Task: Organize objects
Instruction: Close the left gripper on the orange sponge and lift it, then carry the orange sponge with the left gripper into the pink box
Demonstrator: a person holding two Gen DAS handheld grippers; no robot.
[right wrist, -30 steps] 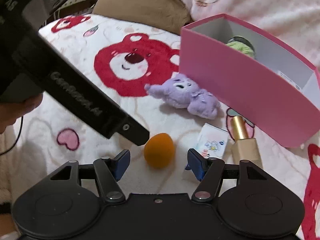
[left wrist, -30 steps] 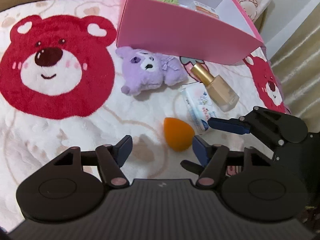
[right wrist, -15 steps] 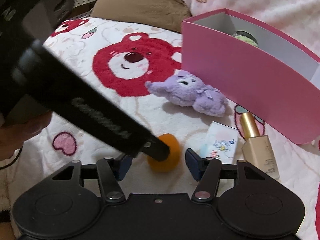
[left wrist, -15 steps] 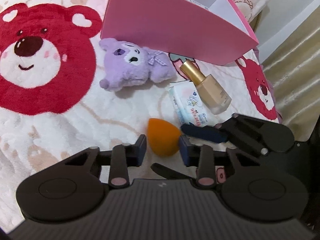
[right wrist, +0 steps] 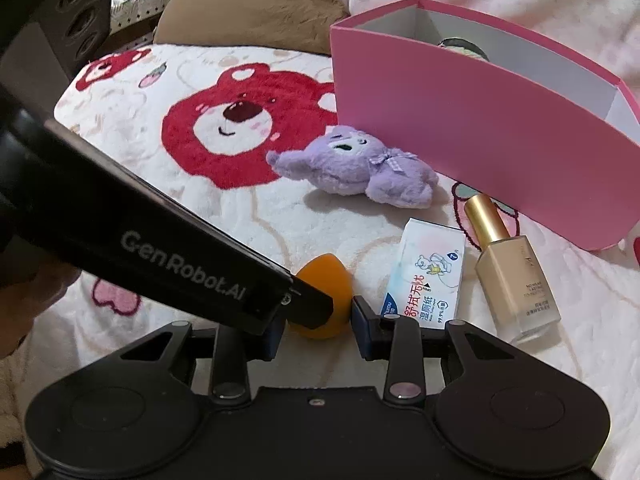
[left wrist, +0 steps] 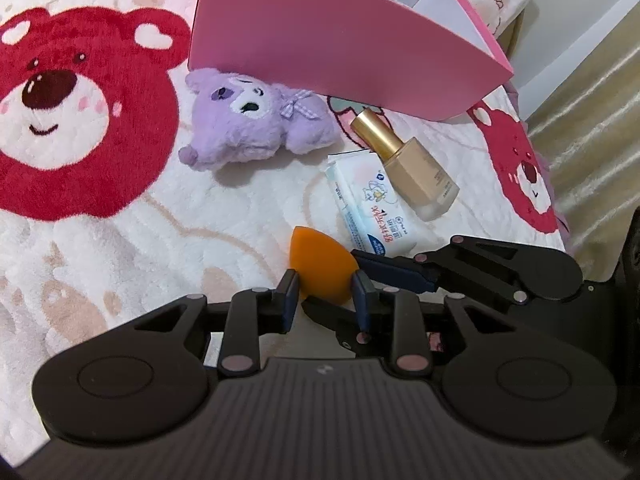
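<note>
An orange teardrop makeup sponge (left wrist: 316, 260) lies on the bear-print blanket (left wrist: 120, 240). My left gripper (left wrist: 325, 298) is closing, and its pads press the sponge's wide end from both sides. My right gripper (right wrist: 316, 326) is also closing around the same sponge (right wrist: 334, 280). Its right pad sits at the sponge's edge, and its left pad is hidden behind the left gripper's finger (right wrist: 312, 304). In the left wrist view the right gripper's blue finger (left wrist: 392, 270) reaches the sponge from the right. The pink box (left wrist: 320, 40) stands open behind.
A purple plush (left wrist: 256, 128), a wet-wipes pack (left wrist: 368, 200) and a gold-capped foundation bottle (left wrist: 416, 168) lie between the sponge and the box. A brown pillow (right wrist: 248, 8) is at the back. The bed edge and curtain (left wrist: 592, 120) are on the right. A hand (right wrist: 32, 292) holds the left gripper.
Both grippers have narrowed their jaws around the orange sponge. The left gripper came forward and its pads now grip the sponge. The right wrist rolled slightly.
</note>
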